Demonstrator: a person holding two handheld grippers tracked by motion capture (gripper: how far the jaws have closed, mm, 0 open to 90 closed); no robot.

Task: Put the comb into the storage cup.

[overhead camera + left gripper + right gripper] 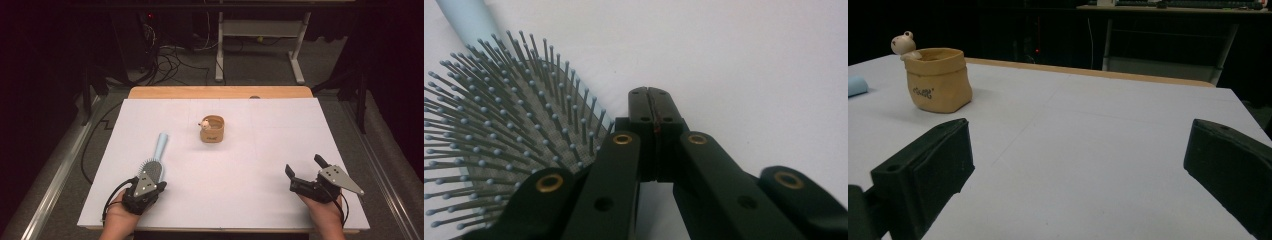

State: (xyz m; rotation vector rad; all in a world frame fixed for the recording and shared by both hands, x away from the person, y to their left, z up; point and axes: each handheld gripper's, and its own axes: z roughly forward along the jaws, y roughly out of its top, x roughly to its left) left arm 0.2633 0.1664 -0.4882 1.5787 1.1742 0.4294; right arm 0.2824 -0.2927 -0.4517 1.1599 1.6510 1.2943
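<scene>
A light-blue hairbrush (156, 157) lies bristles up at the near left of the white table (240, 170), with its handle pointing away from me. My left gripper (160, 185) rests at the near end of the brush head. In the left gripper view its jaws (654, 97) are shut on nothing, and the bristles (509, 120) stand just to their left. A tan bag-shaped pot (212, 130) with a small frog figure (903, 44) on its rim stands mid-table. My right gripper (305, 166) is open at the near right, and its jaws (1078, 165) are spread wide, far from the pot (940, 80).
A wooden strip (220, 92) runs along the table's far edge. Beyond it are a white desk frame (260, 45) and loose cables (170, 62) on the floor. Metal rails (55, 175) run along both sides of the table. The brush handle's tip (855, 85) shows left of the pot.
</scene>
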